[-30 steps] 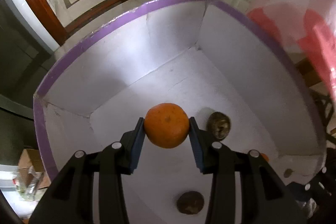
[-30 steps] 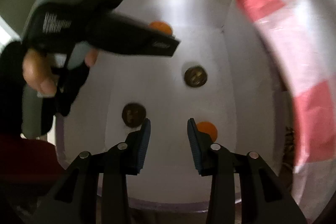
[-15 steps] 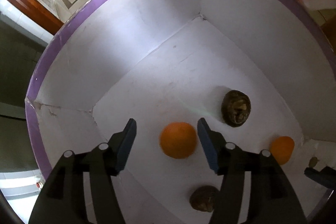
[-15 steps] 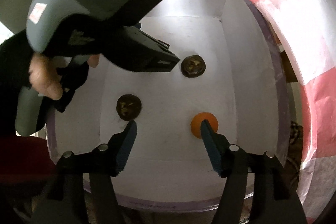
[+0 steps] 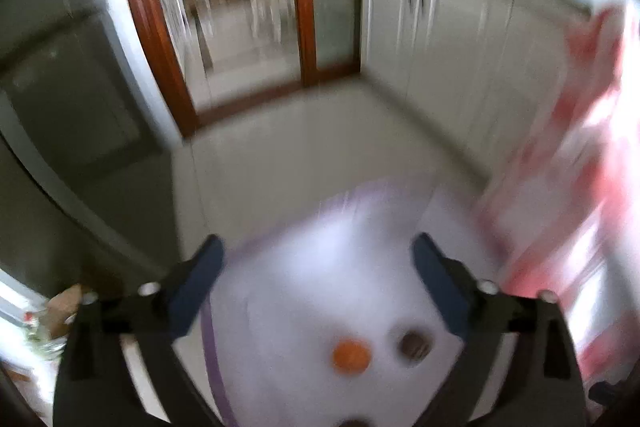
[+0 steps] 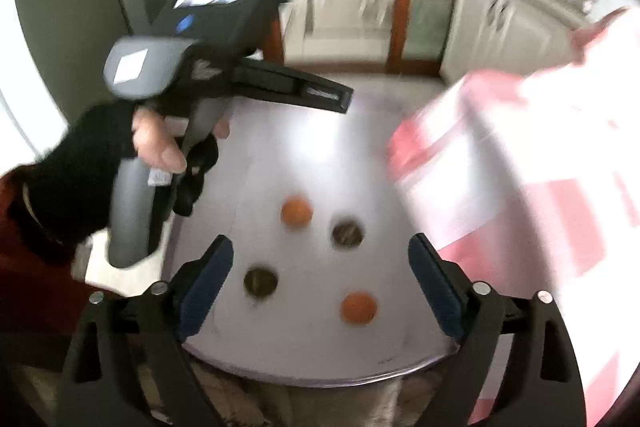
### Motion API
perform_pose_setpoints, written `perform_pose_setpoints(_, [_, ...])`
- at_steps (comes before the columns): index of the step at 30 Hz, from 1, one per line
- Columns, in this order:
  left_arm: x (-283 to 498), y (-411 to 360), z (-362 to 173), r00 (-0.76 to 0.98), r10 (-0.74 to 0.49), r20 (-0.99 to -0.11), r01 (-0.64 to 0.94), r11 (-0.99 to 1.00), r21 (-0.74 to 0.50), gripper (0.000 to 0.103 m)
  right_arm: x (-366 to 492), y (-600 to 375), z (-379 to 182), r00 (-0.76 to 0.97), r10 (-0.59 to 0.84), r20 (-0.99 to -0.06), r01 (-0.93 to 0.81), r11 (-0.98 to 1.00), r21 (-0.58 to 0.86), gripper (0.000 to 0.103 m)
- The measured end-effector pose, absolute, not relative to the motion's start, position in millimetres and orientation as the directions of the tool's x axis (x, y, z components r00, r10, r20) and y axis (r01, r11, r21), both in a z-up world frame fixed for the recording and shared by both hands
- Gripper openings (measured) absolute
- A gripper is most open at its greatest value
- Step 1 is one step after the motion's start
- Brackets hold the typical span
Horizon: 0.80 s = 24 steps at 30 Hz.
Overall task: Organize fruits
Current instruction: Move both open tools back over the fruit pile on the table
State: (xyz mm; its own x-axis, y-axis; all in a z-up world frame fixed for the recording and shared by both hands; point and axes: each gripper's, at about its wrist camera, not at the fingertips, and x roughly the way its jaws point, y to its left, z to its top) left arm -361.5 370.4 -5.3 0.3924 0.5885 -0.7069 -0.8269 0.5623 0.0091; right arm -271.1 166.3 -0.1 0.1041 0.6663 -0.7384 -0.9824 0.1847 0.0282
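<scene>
— What are the jaws doing right now?

— Both pairs are gaping wide with nothing between them. The right gripper [image 6: 320, 281] is hovering above the white box [image 6: 320, 367], and the left gripper [image 5: 318, 283] is hanging over the same box, low in its blurred view.

— And the fruit?

— It is all lying apart on the box floor: one orange [image 6: 296, 211] at centre frame, a second orange [image 6: 359, 307] lower right of it, and two dark brown fruits [image 6: 347, 233] [image 6: 261, 281].

— How would they handle?

— I'm guessing the oranges are firm, light and prone to rolling, so squeezing across the widest middle looks safest. They are looking smooth and bright; the brown ones are looking dull and wrinkled.
</scene>
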Motion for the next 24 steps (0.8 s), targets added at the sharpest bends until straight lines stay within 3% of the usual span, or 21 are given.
perform_pose_setpoints(3, [-352.1,345.3,38.1,0.508,0.619,-0.599,-0.795,0.605,-0.048,0.101,-242.6,138.4,31.9,0.191,0.739,-0.646,-0.953,0.297,0.057,0.087])
perform_pose_setpoints(8, [-286.1,292.3,88.4,0.705,0.47,-0.531,-0.624,0.766,-0.152,0.101,-177.7,67.0,68.9,0.39,0.763,-0.516,-0.833,0.531,0.155,0.087])
perform_pose_setpoints(11, [-231.2,243.6,103.5,0.782,0.306,-0.543,-0.47,0.861,-0.192,0.101,-141.1,21.7,73.7,0.473,0.732,-0.491,-0.745,0.629,0.22,0.087])
perform_pose_setpoints(17, [-109.0,139.7,67.1,0.779,0.083,-0.622,-0.235,0.958,-0.166,0.101,-73.8,-83.9,56.4,0.616,0.613,-0.495,-0.48,0.79,0.381,0.087])
perform_pose_setpoints(20, [-55.8,95.2,52.9,0.735,-0.033,-0.678,-0.18,0.953,-0.242,0.101,-44.6,-140.4,46.8,0.669,0.558,-0.491,-0.337,0.816,0.469,0.087])
perform_pose_setpoints(24, [-5.6,57.6,35.5,0.716,-0.117,-0.688,-0.148,0.938,-0.313,0.101,-16.2,-191.0,27.5,0.734,0.457,-0.503,-0.133,0.822,0.553,0.087])
